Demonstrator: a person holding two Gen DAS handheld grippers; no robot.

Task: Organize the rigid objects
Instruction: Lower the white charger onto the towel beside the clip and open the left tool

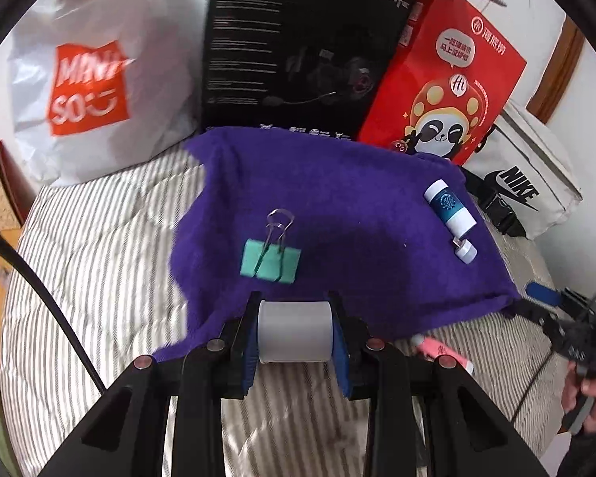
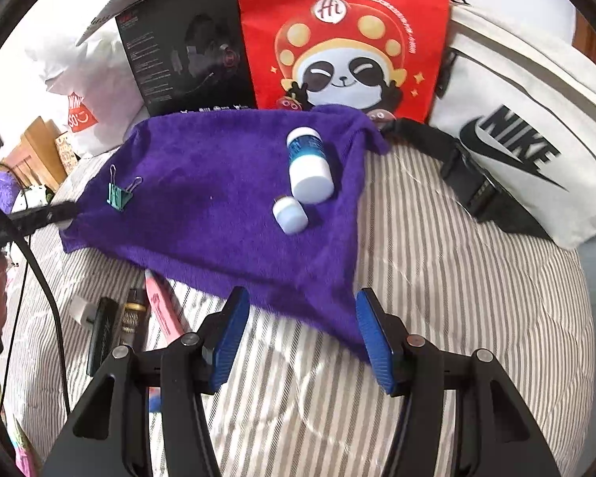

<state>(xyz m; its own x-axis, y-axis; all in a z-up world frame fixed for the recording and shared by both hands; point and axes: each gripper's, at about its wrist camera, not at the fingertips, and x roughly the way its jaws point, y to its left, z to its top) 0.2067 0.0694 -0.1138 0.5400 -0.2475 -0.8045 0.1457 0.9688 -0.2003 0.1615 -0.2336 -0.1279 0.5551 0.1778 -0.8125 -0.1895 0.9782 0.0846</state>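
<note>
Two tools are in view over a striped bed (image 2: 457,278). At the bed's far edge stand a white Miniso bag (image 1: 99,79), a black headset box (image 1: 298,39), a red panda bag (image 1: 449,79) and a white Nike bag (image 2: 536,119).

A purple towel (image 2: 218,214) lies spread on the bed in front of them. On the towel, toward its right side, lies a white bottle with a blue label (image 2: 310,163); a small white cap (image 2: 290,214) lies just beside its lower end, apart from it. Toward the towel's left side rests a green binder clip (image 1: 270,258), handles pointing away.

Left tool (image 1: 294,332): jaws narrow, blue pads pressed on both ends of a white cylinder (image 1: 294,330), held above the towel's near edge.

Right tool (image 2: 302,338): jaws standing wide, nothing between them; it hovers over the towel's near corner.

A pink item (image 2: 163,310) and dark objects (image 2: 115,326) lie on the bed below the towel's near edge.
</note>
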